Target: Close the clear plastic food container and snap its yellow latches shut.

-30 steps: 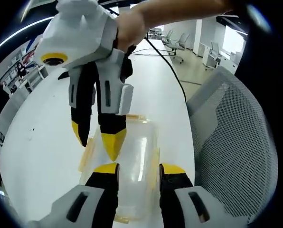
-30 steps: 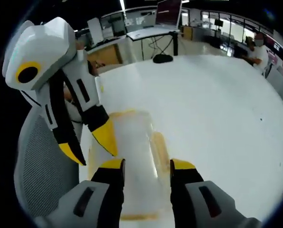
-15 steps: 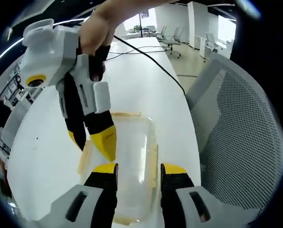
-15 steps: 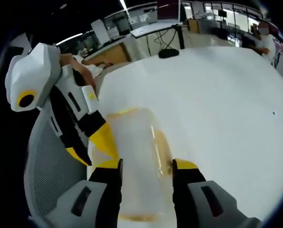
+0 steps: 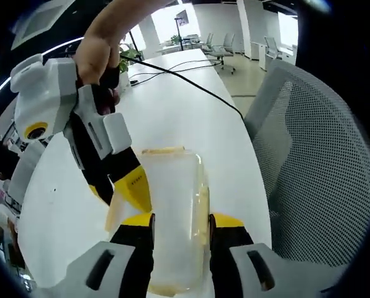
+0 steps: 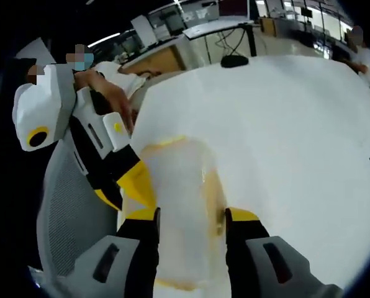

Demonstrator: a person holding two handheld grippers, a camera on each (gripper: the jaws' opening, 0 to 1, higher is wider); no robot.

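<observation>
Both pairs of fingers stand parted, nothing pinched between them: the left gripper [image 5: 181, 218] has its yellow-tipped fingers on either side of the near end of the container [image 5: 172, 205], and the right gripper [image 6: 192, 214] straddles it the same way from the opposite end. Beneath lies the big white table [image 5: 172, 105], with a grey mesh chair [image 5: 315, 161] drawn up at its edge. On the table near that edge sits the clear plastic container with its lid on, yellow latches [image 5: 203, 205] running along its sides. A black cable [image 5: 191, 84] trails across the tabletop. A hand [image 5: 101, 53] grips the right gripper's handle.
</observation>
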